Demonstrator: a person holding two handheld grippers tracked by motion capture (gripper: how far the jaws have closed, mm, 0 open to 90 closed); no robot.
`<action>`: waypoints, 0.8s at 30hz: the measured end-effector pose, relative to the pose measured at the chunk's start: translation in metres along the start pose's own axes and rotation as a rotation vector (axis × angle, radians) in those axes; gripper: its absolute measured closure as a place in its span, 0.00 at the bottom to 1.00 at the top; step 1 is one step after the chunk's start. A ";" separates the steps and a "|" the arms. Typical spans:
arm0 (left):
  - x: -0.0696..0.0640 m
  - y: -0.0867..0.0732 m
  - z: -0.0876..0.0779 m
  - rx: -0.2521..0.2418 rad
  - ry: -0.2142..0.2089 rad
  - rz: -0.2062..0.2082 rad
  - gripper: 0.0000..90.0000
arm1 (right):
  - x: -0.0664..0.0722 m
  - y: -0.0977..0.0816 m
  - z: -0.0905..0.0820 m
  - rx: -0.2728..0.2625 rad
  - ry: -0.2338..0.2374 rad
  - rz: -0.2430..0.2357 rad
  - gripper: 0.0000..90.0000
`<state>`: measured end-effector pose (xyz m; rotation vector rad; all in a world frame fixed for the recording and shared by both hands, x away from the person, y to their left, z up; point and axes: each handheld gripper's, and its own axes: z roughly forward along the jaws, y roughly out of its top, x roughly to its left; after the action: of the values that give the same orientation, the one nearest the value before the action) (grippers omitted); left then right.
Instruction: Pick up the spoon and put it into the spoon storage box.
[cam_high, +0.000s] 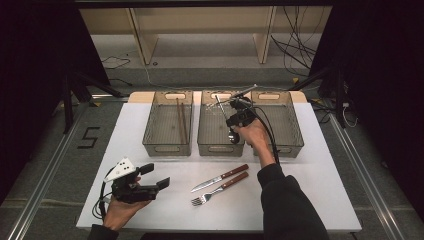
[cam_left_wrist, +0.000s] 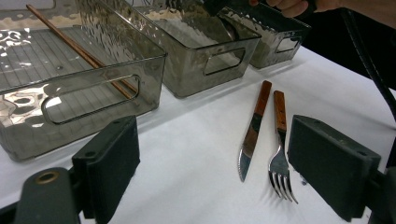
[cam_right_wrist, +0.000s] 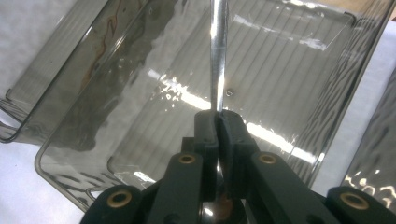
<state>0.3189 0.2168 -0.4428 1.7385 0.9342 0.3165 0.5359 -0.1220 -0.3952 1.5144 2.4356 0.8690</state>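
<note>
On the white worktop (cam_high: 320, 200), three smoky transparent plastic bins stand in a row along the far edge, and the sorting of cutlery into them looks about half done. The left bin (cam_high: 150, 131) already holds a pair of brown wooden chopsticks (cam_high: 181, 120). The right gripper (cam_right_wrist: 217, 122) hangs over the middle bin (cam_high: 205, 142), its fingers clenched on a slim shiny metal utensil (cam_right_wrist: 217, 60) whose shaft juts out above the bin's ribbed floor; which kind of utensil it is cannot be told. It is not yet released. Near the front edge a wooden-handled steel knife (cam_left_wrist: 251, 135) and a wooden-handled steel fork (cam_left_wrist: 280, 154) lie side by side, untouched. The left gripper (cam_left_wrist: 210, 163) rests at the front left corner, fingers released and empty, aimed toward those two pieces.
</note>
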 end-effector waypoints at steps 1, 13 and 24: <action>0.000 0.000 0.000 0.000 0.000 0.000 0.18 | 0.000 0.000 0.000 0.000 0.000 0.000 0.96; 0.000 0.000 -0.001 -0.007 0.005 0.008 0.18 | -0.003 -0.008 0.012 0.040 -0.012 0.011 0.96; 0.000 0.000 -0.001 -0.006 0.003 0.007 0.18 | -0.004 -0.010 0.016 0.076 -0.017 0.019 0.87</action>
<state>0.3184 0.2173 -0.4426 1.7366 0.9281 0.3262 0.5365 -0.1223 -0.4149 1.5663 2.4722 0.7719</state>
